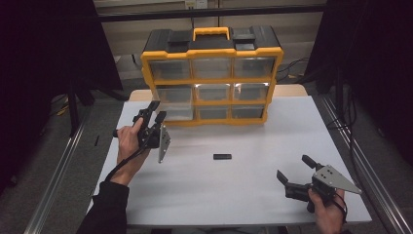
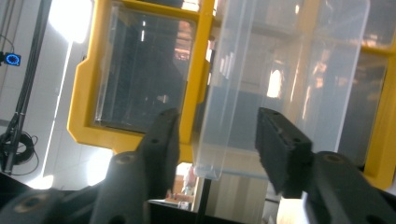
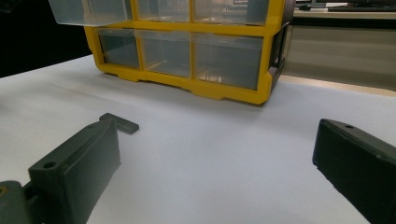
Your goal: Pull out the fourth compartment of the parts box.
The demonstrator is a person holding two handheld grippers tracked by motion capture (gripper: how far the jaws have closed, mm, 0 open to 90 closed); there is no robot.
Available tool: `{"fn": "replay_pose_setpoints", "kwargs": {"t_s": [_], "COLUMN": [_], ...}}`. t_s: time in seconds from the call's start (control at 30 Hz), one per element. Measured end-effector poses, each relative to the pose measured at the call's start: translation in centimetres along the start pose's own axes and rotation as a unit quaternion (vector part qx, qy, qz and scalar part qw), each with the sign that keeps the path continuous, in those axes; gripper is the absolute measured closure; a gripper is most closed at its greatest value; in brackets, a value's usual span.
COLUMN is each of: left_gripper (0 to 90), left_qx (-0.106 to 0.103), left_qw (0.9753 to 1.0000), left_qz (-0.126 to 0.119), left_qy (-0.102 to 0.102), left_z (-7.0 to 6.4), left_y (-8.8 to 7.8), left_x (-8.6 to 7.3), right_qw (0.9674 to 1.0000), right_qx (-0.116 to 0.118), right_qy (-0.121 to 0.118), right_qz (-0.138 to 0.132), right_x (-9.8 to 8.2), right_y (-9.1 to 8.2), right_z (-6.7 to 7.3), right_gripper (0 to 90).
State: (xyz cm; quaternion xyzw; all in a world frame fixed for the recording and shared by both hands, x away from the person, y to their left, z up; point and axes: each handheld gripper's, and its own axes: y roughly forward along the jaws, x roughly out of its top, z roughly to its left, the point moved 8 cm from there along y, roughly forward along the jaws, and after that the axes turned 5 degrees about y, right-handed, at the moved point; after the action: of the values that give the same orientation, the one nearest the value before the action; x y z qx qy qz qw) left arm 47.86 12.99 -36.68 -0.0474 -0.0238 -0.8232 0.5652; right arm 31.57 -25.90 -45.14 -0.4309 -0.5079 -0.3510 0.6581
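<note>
- Desk (image 1: 234,190) carrying yellow organizer (image 1: 212,78) at far edge.
- Clear drawer (image 1: 176,111), bottom-left slot, sticking out of organizer; in left gripper view its corner sitting between fingers, untouched.
- Left gripper (image 1: 156,111) fingers standing apart, gripping nothing.
- Right gripper (image 1: 294,171) resting near front right, fingers wide, empty.
- Small black piece (image 1: 222,156) lying mid-desk.
</note>
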Motion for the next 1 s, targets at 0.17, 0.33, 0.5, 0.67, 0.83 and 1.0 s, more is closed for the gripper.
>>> {"fn": "replay_pose_setpoints", "kwargs": {"t_s": [0.17,0.33,0.5,0.67,0.83,1.0], "left_gripper": [33.5,18.1,10.7,9.9,9.3,6.1], "left_qx": [-0.006,-0.017,-0.016,-0.018,-0.026,-0.027], "left_qw": [0.9995,0.997,0.9954,0.9927,0.9862,0.9675], "left_qz": [-0.017,-0.013,-0.003,-0.008,-0.009,-0.009], "left_qy": [-0.027,-0.075,-0.095,-0.119,-0.163,-0.251], "left_z": [0.0,0.1,0.1,0.2,0.2,0.6], "left_y": [0.0,0.2,0.3,0.3,0.4,0.5], "left_x": [0.4,0.1,-0.3,-0.2,-0.2,-0.6], "right_qw": [1.0,1.0,1.0,1.0,1.0,1.0], "right_qx": [0.0,0.0,0.001,0.001,0.001,0.002], "right_qy": [0.0,-0.001,-0.001,-0.001,-0.001,-0.001], "right_qz": [0.0,0.0,0.001,0.0,0.0,0.001], "right_x": [0.0,0.0,0.0,0.0,0.0,0.0], "right_y": [0.0,0.0,0.0,0.0,0.0,0.0], "right_z": [0.0,0.0,0.1,0.0,0.0,0.0], "right_gripper": [0.3,0.4,0.4,0.4,0.4,0.4]}}
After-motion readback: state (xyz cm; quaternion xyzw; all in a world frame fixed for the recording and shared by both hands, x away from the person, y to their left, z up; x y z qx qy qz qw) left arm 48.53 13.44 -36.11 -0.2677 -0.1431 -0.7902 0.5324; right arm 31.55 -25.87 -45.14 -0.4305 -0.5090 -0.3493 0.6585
